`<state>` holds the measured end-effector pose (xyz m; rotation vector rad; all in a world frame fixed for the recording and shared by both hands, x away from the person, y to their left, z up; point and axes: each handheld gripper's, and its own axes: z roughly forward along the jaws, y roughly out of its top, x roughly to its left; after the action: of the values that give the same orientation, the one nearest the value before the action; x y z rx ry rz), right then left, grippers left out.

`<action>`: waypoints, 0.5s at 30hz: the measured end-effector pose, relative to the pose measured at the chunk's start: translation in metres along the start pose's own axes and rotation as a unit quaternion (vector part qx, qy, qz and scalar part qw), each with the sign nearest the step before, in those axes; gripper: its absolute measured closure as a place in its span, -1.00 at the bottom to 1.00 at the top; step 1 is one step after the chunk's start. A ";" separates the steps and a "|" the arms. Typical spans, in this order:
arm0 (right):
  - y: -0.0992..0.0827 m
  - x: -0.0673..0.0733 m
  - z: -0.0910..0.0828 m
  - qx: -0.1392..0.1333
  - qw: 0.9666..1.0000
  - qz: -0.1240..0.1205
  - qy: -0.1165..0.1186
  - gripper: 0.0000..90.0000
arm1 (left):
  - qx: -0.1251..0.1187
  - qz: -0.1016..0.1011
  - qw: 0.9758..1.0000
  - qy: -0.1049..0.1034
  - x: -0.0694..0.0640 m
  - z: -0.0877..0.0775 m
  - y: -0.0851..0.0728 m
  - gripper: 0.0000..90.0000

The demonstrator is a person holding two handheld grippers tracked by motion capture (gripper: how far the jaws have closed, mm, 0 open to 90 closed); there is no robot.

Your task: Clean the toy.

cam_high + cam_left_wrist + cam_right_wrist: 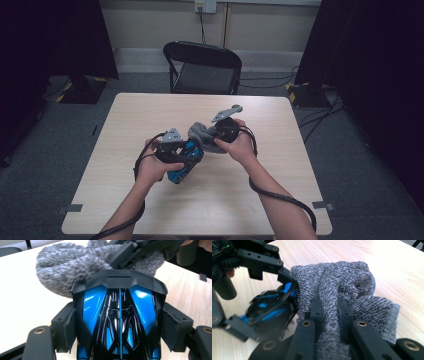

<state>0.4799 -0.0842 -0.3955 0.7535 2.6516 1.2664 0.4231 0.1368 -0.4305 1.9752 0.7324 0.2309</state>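
— Fingers (172, 327) of the left gripper (120, 330): clamping the blue toy car (120, 315) by its sides, above the table (280, 190).

— Right gripper (329, 322): pinching the grey cloth (352, 287), pressing against the car's end.

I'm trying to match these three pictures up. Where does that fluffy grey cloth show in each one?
High view: the grey cloth lies at the table's middle, between the two grippers.
Left gripper view: it fills the top, behind the blue and black toy car.
Right gripper view: it runs up the middle, pinched in the right gripper.
Shared landmark: the toy car, touching the cloth in all three views.
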 end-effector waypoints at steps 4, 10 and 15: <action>-0.004 0.000 -0.003 -0.001 1.000 -0.001 0.003 0.77 | 0.005 -0.002 1.000 0.008 0.004 -0.002 -0.001 -0.43; -0.008 0.004 -0.006 0.003 1.000 -0.010 0.008 0.77 | 0.004 -0.007 1.000 0.017 0.008 -0.004 -0.004 -0.43; -0.010 0.006 -0.009 0.001 1.000 -0.015 0.009 0.76 | 0.005 -0.011 1.000 0.024 0.012 -0.005 -0.005 -0.43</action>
<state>0.4685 -0.0929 -0.3962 0.7041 2.6671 1.2703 0.4282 0.1493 -0.4335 1.9751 0.7868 0.2622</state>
